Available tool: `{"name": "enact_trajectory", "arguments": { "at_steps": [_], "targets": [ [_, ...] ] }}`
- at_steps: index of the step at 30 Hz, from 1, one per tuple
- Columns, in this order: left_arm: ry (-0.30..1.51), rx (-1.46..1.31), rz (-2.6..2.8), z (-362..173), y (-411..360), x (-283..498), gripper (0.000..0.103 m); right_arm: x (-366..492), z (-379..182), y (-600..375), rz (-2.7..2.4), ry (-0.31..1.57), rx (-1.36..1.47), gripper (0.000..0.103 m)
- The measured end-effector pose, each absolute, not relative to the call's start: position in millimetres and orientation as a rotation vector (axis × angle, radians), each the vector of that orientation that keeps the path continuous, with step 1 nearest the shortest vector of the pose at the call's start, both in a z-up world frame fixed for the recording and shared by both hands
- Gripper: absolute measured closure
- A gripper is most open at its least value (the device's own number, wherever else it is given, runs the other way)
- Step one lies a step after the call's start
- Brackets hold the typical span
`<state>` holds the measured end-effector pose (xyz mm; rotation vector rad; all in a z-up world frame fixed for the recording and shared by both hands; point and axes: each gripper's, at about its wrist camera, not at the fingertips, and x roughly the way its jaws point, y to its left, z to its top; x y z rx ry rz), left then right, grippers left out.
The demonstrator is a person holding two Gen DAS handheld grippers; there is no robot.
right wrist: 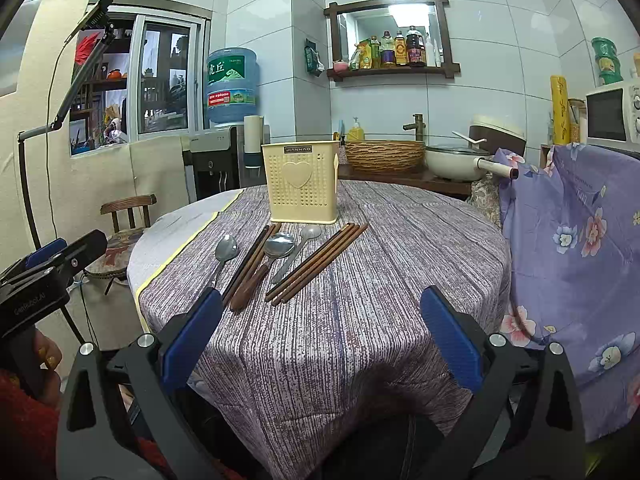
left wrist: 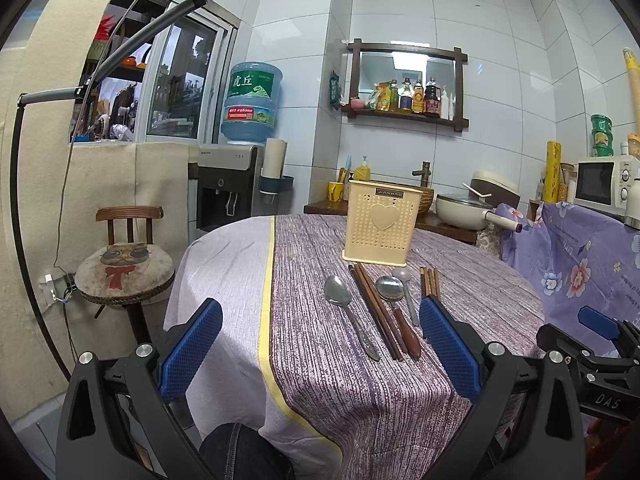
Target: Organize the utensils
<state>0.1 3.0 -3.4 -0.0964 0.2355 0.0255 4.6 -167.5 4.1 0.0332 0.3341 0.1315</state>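
While both grippers hang over the near edge of the round table (right wrist: pixel 400 240), nothing sits between either pair of jaws. The left gripper (left wrist: pixel 320 344) has its jaws wide apart, and so does the right gripper (right wrist: pixel 322 328).

Toward the far edge of the table stands a cream perforated utensil holder (right wrist: pixel 301 182) with a heart on its front, upright on the purple striped tablecloth (right wrist: pixel 340 340). Just in front of it the utensils lie in a row, handles toward the near edge. From the table's left: a metal spoon (right wrist: pixel 226 249), a pair of dark chopsticks (right wrist: pixel 252 262), a spoon with a wooden handle (right wrist: pixel 264 264), a pale grey spoon (right wrist: pixel 298 250) and a bundle of brown chopsticks (right wrist: pixel 316 264).

Seen from the left wrist, the metal spoon (left wrist: pixel 348 312), the dark chopsticks (left wrist: pixel 374 308) and the wooden-handled spoon (left wrist: pixel 396 308) lie ahead, within the span of the open jaws but beyond the fingertips. From the right wrist, the whole row lies ahead and to the left, short of the holder.
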Motion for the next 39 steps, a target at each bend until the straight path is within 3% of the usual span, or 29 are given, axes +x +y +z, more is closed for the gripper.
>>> {"name": "enact_trajectory", "arguments": {
  "at_steps": [39],
  "targets": [
    [0.237, -0.090, 0.021, 1.3, 1.5, -1.9, 0.005, 5.2, 3.5, -167.1, 0.132, 0.335, 0.033, 0.005]
  ]
}}
